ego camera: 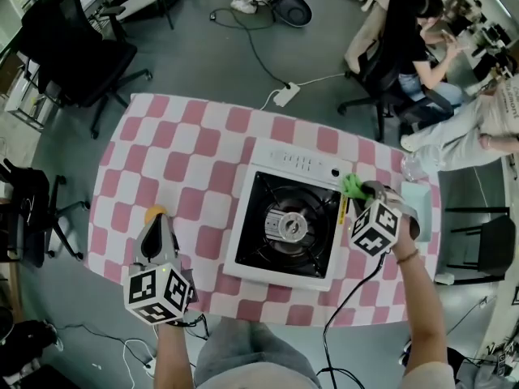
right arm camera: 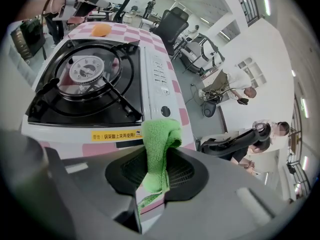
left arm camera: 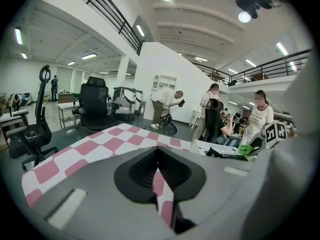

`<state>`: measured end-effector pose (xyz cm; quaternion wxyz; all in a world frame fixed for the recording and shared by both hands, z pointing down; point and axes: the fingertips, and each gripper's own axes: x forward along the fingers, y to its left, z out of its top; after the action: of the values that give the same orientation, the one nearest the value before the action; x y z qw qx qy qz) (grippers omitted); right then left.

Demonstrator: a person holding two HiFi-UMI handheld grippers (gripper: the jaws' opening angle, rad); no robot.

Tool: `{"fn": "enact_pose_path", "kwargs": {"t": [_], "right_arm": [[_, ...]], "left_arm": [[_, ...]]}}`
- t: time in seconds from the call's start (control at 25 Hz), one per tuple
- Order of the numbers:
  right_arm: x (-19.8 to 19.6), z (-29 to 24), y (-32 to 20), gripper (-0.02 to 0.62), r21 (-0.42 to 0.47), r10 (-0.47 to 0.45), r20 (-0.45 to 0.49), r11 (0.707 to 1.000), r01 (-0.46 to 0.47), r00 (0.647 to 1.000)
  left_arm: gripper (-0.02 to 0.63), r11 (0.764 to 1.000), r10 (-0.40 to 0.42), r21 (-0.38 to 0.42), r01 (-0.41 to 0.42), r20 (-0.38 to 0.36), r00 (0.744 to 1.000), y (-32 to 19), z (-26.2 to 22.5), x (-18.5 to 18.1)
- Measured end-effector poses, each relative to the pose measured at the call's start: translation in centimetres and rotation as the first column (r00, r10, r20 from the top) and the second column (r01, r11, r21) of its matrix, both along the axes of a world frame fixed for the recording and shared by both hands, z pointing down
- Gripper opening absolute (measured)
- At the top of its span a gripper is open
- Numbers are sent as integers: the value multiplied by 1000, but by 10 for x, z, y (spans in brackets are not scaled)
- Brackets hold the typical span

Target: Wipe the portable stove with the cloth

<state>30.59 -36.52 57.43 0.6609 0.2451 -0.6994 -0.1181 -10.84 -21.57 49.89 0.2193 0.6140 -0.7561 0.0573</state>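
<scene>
The portable stove (ego camera: pixel 288 225) is white with a black burner well and sits mid-table on the pink checked cloth. My right gripper (ego camera: pixel 361 191) hovers at the stove's far right corner, shut on a green cloth (ego camera: pixel 352 186). In the right gripper view the green cloth (right arm camera: pixel 159 139) hangs pinched between the jaws of the right gripper (right arm camera: pixel 155 151), just off the stove (right arm camera: pixel 85 84) edge by its yellow label. My left gripper (ego camera: pixel 156 224) rests on the table left of the stove, jaws together. In the left gripper view, nothing is held by the left gripper (left arm camera: pixel 159 176).
A small orange object (ego camera: pixel 154 212) lies at the left gripper's tip, also seen as the orange object (right arm camera: pixel 101 29). A pale tray (ego camera: pixel 418 199) sits at the table's right edge. Office chairs (ego camera: pixel 77 51) and seated people (ego camera: pixel 422 47) surround the table (ego camera: pixel 178 144). A power strip (ego camera: pixel 285 96) lies on the floor.
</scene>
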Motion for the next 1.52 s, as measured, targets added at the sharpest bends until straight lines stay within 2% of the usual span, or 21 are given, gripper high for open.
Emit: {"fn": "enact_pose_path", "kwargs": {"t": [1.52], "right_arm": [[-1,8,106,91,-49,-68,-33,997,67,997]], "left_arm": [[2,1000,0,17,0,-6,1000,78,-5,18]]}}
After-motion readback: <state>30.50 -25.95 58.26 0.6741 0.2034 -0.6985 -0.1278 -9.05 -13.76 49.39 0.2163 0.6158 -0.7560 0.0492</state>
